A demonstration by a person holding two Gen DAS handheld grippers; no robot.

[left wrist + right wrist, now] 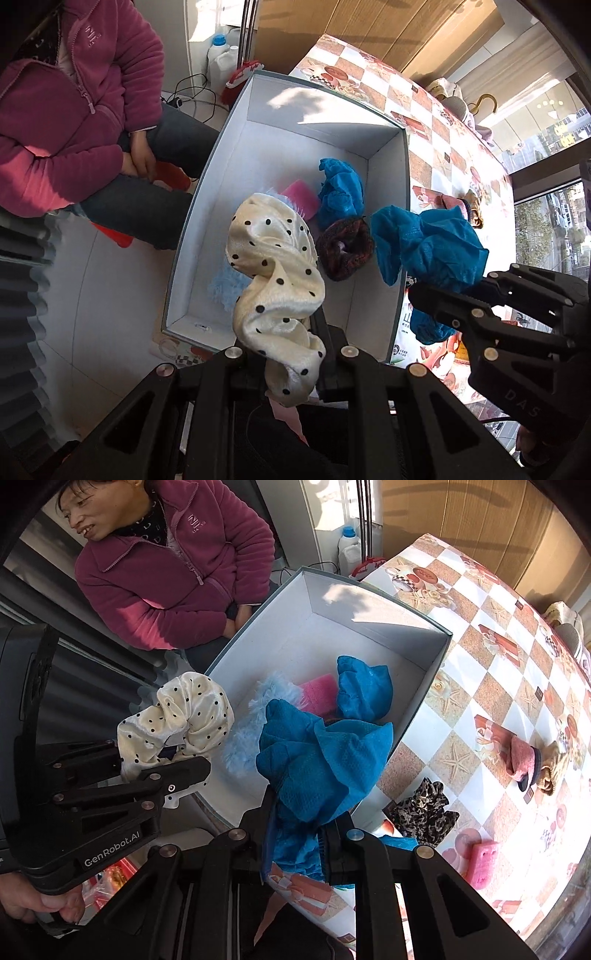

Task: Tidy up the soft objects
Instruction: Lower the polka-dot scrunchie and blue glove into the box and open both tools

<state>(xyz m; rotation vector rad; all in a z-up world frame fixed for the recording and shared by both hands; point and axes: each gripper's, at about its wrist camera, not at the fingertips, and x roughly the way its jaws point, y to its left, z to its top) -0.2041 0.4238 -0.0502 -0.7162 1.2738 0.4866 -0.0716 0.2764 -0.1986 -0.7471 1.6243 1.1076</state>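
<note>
Satin scrunchie [275, 266] pinched in our left fingers [291, 354], blue cover [314, 760] in right fingers [295, 834]; we're hovering at box [388, 155] rim, risking drops outside.

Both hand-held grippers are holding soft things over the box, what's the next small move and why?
Probably lower both a little, then open. The left hand-held gripper pinches the polka-dot scrunchie and the right hand-held gripper the blue cover, both hanging above the open box.

A seated person [166, 572] in a magenta fleece; plastic bottles [218, 55] behind.
</note>
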